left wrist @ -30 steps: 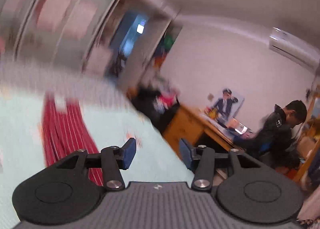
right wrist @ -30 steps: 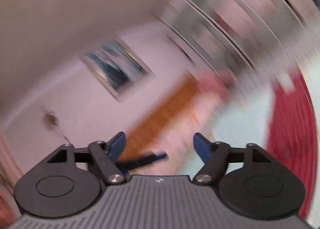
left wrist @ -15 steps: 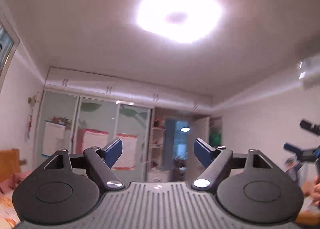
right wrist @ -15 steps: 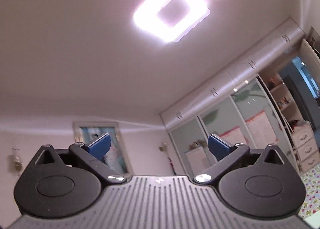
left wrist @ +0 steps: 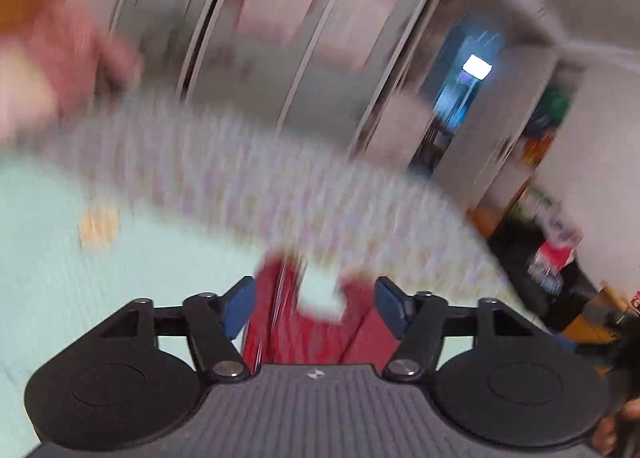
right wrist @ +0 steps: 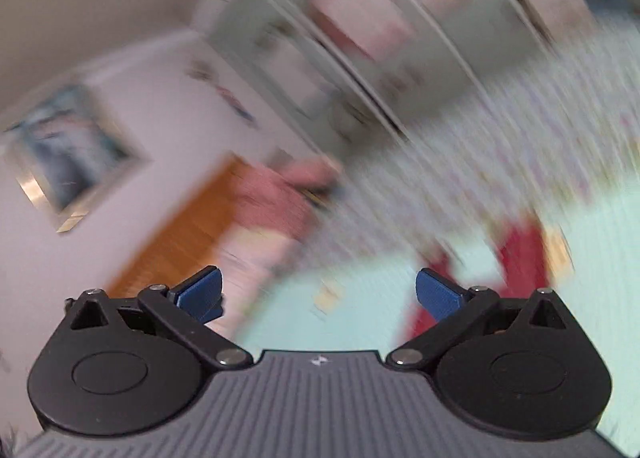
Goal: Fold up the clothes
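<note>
1. Both views were heavily motion-blurred, so fine detail could not be read.
2. The left gripper (left wrist: pixel 312 304) had its jaws spread apart with nothing between them; its blue pads (left wrist: pixel 239 304) touched no cloth.
3. The red garment (left wrist: pixel 308 330) lay on the pale green bed (left wrist: pixel 60 258), directly beyond the left gripper, a white patch near its far end.
4. The right gripper (right wrist: pixel 319 292) also had its jaws wide apart and empty.
5. In the right wrist view the red garment (right wrist: pixel 524 254) sat beyond and to the right of that gripper.
6. A patterned, possibly floral, bedspread (left wrist: pixel 260 186) stretched behind the garment.
7. Mirrored wardrobe doors (left wrist: pixel 280 38) stood behind the bed.
</note>
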`<state>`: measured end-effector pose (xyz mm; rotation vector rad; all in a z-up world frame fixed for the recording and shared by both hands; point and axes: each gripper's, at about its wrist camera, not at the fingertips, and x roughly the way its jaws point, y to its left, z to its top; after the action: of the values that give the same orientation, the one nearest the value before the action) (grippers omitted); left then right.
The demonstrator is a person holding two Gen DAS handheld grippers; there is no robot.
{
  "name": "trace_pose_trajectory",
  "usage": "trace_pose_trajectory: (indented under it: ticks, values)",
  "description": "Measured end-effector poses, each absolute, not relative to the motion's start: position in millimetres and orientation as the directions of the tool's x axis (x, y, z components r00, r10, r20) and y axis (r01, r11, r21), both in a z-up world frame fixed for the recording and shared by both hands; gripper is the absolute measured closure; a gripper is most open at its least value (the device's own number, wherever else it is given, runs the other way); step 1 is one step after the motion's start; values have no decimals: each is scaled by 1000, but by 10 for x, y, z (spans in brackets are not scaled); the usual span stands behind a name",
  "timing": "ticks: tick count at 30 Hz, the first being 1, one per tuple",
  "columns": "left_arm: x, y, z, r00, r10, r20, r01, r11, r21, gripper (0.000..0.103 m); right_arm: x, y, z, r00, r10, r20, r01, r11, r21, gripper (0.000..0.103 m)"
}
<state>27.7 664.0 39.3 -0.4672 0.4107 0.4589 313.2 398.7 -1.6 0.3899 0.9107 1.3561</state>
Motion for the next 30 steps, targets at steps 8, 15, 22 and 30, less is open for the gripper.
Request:
trace_pose_trajectory:
  ticks: [8, 15, 22, 30]
  values:
    - [1370, 7616, -1277, 692, 245, -679, -612, 697, -372, 35, 3678, 4612, -1146, -72, 878, -472, -520, 371, 769, 0]
    - [2204, 7777, -1388, 685, 208, -698, -628, 655, -420, 32, 4250, 5153, -1430, -54, 857, -513, -484, 427, 764, 0]
    - [2614, 7872, -1649, 649, 181, -739, -613, 700, -367, 31, 4406, 5389, -1686, -90, 858, -505, -463, 413, 784, 0]
    - [2810, 8003, -1936, 658, 143, -739, -599, 694, -400, 26, 4589, 5585, -1890, -187, 866, -464, -412, 359, 837, 0]
